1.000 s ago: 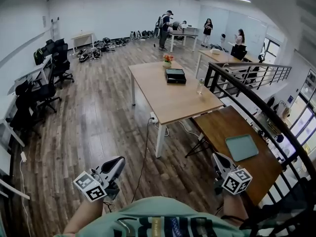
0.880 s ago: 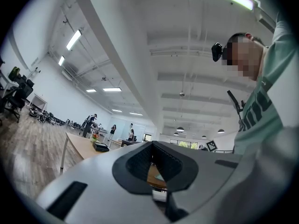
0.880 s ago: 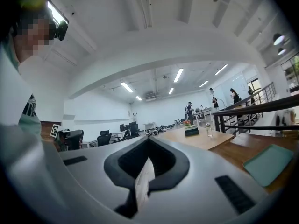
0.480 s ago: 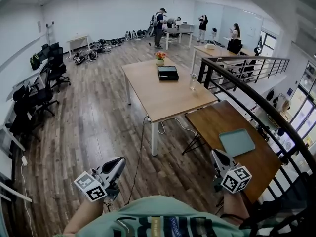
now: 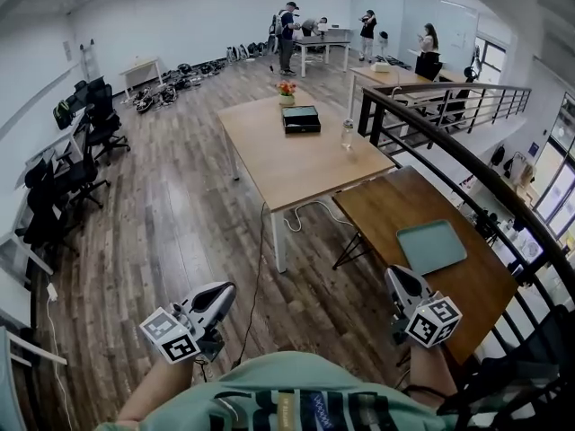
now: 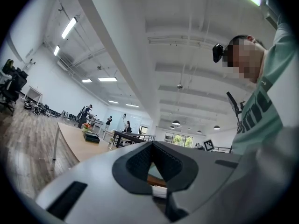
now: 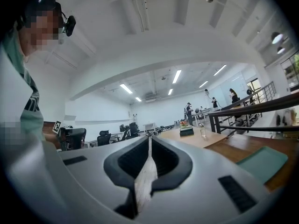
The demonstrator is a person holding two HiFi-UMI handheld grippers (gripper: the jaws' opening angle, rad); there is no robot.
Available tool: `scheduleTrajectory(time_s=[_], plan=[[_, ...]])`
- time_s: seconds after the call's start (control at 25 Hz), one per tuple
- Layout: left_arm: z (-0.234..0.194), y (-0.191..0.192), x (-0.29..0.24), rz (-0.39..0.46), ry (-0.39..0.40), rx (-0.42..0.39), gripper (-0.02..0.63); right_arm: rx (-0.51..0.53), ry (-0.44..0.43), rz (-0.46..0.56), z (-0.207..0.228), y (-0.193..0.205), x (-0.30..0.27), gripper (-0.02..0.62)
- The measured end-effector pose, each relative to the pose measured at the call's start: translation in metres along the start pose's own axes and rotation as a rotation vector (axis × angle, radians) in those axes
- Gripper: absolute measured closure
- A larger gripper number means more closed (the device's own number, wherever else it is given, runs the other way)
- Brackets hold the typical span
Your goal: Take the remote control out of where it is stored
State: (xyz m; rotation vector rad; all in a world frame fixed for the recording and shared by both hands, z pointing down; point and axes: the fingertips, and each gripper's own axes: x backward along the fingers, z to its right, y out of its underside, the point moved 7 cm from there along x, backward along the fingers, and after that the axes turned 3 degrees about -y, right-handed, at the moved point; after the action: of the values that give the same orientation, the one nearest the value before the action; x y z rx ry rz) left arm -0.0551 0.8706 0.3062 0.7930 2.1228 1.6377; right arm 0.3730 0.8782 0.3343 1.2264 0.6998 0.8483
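Open plank floor point(image 5: 171, 214) spreads left and ahead in the head view. A light table point(image 5: 305, 173) stands farther on with a black box point(image 5: 301, 118) at its far end. To its right a dark table point(image 5: 395, 209) bears a teal tray point(image 5: 431, 245), hemmed by a curved railing point(image 5: 449, 151). The left gripper point(image 5: 227, 288) hangs over bare floor, the right gripper point(image 5: 393, 273) by the dark table's near edge.

Left gripper view: jaws together, nothing held.

Right gripper view: jaws together, empty, the railing along the right.

The remote control cannot be made out
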Motion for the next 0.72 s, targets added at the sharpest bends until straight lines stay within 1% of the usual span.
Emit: scheduleTrajectory(time_s=[0.2,0.36,0.56,0.72], plan=[[-0.002,0.005,-0.006,-0.014,-0.001,0.011,0.604,-0.022,-0.013,-0.016,0.006,0.009,-0.007,0.588],[-0.019,0.008,0.000,-0.008,-0.012,0.024,0.604,-0.029,-0.024,-0.038,0.004,0.018,-0.026,0.588],[-0.067,0.005,0.017,0.025,-0.016,0.056,0.604,0.006,-0.030,-0.053,-0.016,0.015,-0.072,0.588],[-0.125,-0.006,0.025,0.045,0.014,0.058,0.604,0.029,-0.004,-0.040,-0.034,0.008,-0.124,0.588]])
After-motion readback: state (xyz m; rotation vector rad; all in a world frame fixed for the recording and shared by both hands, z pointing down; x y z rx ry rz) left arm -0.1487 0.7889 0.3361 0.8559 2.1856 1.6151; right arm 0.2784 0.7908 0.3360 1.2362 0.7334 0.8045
